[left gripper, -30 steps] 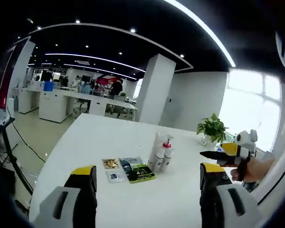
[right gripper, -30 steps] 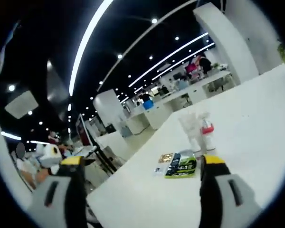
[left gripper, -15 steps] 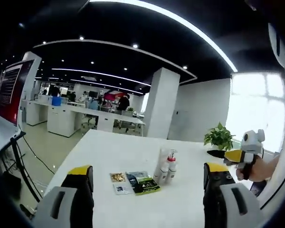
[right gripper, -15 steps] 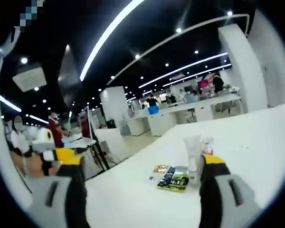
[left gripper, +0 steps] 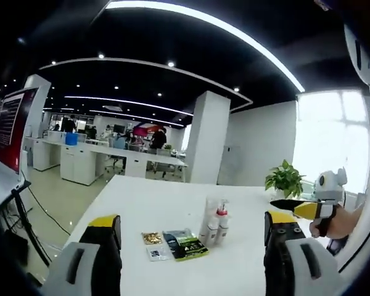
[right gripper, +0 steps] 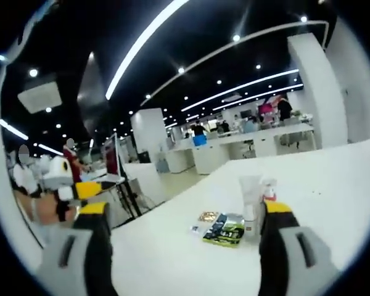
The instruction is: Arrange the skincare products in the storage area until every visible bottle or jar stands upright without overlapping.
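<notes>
**Both grippers held back, bottles grouped mid-table**

The left gripper (left gripper: 188, 246) was held well above the white table (left gripper: 135, 203), its jaws spread wide with nothing between them. The right gripper (right gripper: 185, 246) was carried the same way, jaws parted and empty. In the left gripper view the right gripper was also seen off to the side, gripped by a hand (left gripper: 340, 223), with its yellow-tipped jaws pointing toward the products.

The skincare bottles (left gripper: 213, 222) were found standing upright in a tight cluster near the middle of the table, one of them topped with a red pump. Whether they touched one another could not be told at that range. Just beside them, a dark green packet (left gripper: 185, 243) and a few smaller sachets (left gripper: 152, 238) were laid flat. In the right gripper view the same cluster (right gripper: 256, 206) was seen just past the right-hand jaw.

The grippers were judged to be kept wide and away so the whole group could be surveyed before any approach. The cluster was judged too tight for a clean grasp, so an outer bottle would likely be addressed first. A potted plant (left gripper: 285, 179) was set at the far edge, well apart.
</notes>
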Tool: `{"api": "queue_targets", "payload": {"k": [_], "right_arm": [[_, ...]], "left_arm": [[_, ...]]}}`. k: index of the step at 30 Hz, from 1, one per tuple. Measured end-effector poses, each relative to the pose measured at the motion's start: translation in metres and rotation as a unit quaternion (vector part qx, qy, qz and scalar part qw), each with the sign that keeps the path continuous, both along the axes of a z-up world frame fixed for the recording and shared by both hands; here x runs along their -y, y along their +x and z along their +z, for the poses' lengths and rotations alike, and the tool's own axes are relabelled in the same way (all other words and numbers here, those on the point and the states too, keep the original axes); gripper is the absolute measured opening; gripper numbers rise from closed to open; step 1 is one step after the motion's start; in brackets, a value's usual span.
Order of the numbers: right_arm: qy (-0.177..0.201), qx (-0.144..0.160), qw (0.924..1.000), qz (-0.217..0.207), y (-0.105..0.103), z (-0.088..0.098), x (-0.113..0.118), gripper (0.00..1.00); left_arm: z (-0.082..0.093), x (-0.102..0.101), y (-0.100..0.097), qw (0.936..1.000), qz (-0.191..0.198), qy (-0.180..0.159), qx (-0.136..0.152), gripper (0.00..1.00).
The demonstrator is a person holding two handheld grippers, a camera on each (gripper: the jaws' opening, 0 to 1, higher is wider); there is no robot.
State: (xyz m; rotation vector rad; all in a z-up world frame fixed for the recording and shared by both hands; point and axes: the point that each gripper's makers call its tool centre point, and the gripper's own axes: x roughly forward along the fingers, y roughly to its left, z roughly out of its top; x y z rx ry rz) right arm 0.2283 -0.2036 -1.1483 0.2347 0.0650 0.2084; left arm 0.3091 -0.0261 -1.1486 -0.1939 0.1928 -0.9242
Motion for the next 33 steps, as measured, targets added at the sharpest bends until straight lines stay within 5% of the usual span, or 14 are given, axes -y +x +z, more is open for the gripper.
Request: {"api": "queue_targets", "payload": {"k": [33], "right_arm": [[-0.006, -0.023, 0.9997, -0.005, -0.001, -0.016, 0.002, 0.99]], "left_arm": [[-0.010, 0.013, -0.008, 0.9997, -0.007, 0.020, 0.011, 1.00]]}}
